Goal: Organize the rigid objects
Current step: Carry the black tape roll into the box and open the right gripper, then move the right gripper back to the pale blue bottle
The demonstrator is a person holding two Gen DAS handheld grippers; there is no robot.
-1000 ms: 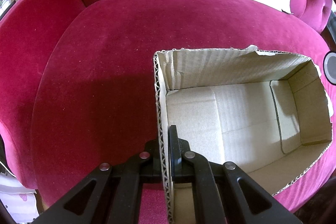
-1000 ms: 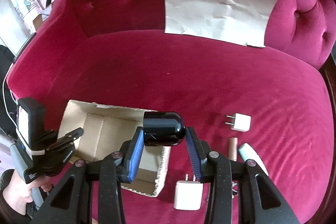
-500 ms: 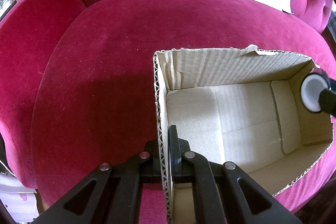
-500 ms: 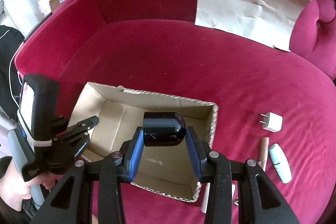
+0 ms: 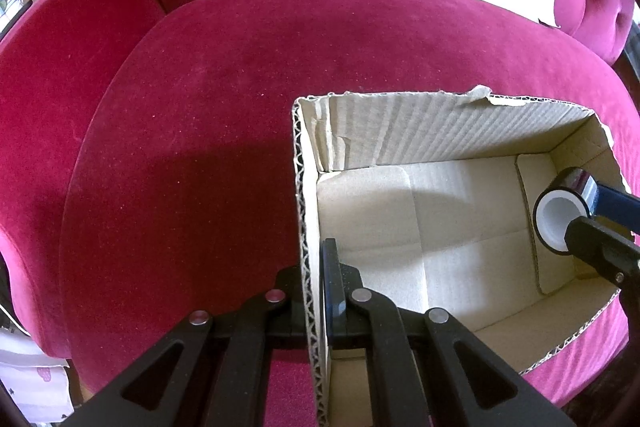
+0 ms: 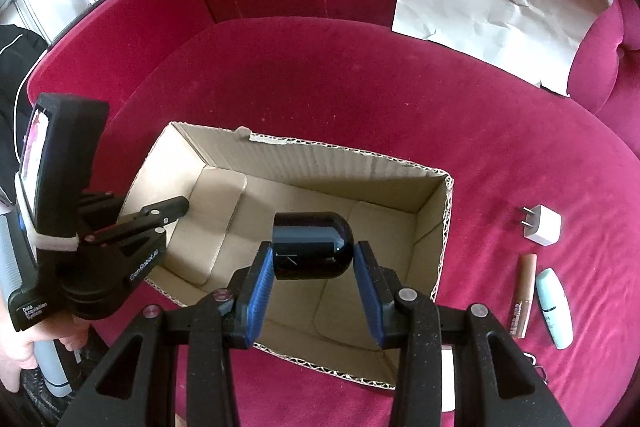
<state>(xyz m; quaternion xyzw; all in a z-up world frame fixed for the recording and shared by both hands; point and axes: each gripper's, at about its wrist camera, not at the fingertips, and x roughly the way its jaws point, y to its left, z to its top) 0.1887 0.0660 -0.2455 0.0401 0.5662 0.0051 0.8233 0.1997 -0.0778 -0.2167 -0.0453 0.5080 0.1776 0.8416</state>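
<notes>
A crimson velvet sofa [image 6: 360, 87] carries an open, empty corrugated cardboard box [image 6: 320, 163]. The left gripper [image 5: 316, 291] has its fingers clenched on the box's end wall. Over the box's inside, the right gripper [image 6: 314, 269] grasps a glossy black cylinder with a rounded end [image 6: 312, 245] between blue fingers [image 6: 260, 287].

left tongs [image 5: 316, 291] clamped on cardboard box [image 5: 440, 131] wall | right tongs' black cylinder [image 5: 560, 219] over box interior

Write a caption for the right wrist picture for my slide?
Right gripper holds a black cap above the cardboard box on a red sofa.
</notes>
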